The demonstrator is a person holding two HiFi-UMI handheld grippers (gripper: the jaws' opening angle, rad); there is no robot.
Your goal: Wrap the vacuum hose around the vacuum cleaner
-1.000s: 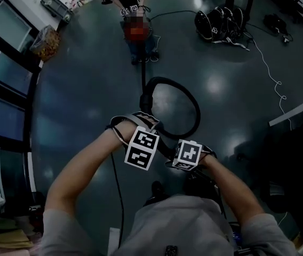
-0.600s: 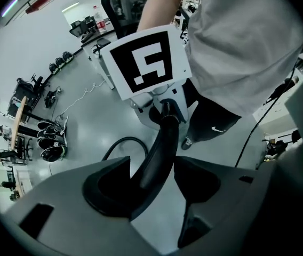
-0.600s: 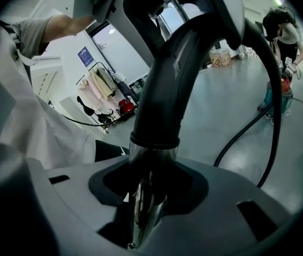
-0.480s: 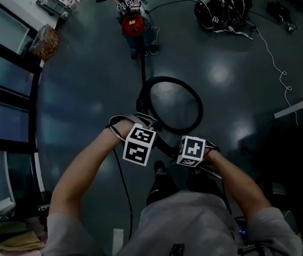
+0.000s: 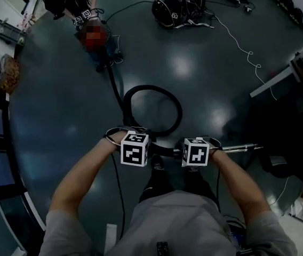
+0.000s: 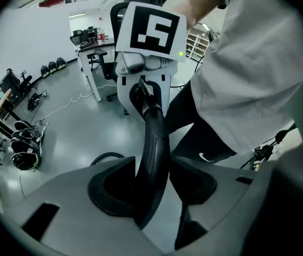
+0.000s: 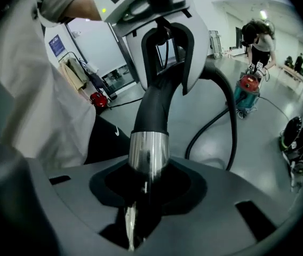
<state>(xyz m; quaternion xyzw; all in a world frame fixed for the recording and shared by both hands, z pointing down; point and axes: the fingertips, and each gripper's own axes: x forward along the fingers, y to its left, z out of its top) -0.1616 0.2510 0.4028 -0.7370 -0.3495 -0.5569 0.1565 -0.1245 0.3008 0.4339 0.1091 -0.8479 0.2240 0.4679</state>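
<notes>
1. Dark glossy floor (image 5: pixel 210 73) of a big workroom. The vacuum cleaner (image 7: pixel 246 94) stands well away from the person, with someone beside it.
2. The vacuum hose (image 6: pixel 154 159) runs from the vacuum cleaner across the floor, makes one loop, then rises to the grippers at the far end from the vacuum cleaner.
3. The left gripper (image 6: pixel 151 190) has the hose between its fingers. They have just been closing, and the pads look to be pinching it.
4. The right gripper (image 7: pixel 146 191) is pinching the chrome tube (image 7: pixel 149 151) at the hose end. Its fingers have also just tightened a little.
5. Step in hand, as I judge it, is gathering hose before the wrap. To do it well:
   - keep both pinches firm;
   - carry the end toward the vacuum cleaner rather than tugging the machine over;
   - let slack slide through the left side;
   - keep the loop round, with no kinks.
6. Versus a second ago:
   - the vacuum cleaner sits further to the upper left in the head view;
   - the grippers are now level and wider apart;
   - the tube now pokes out sideways, away from the vacuum cleaner;
   - the loop looks tighter.
</notes>
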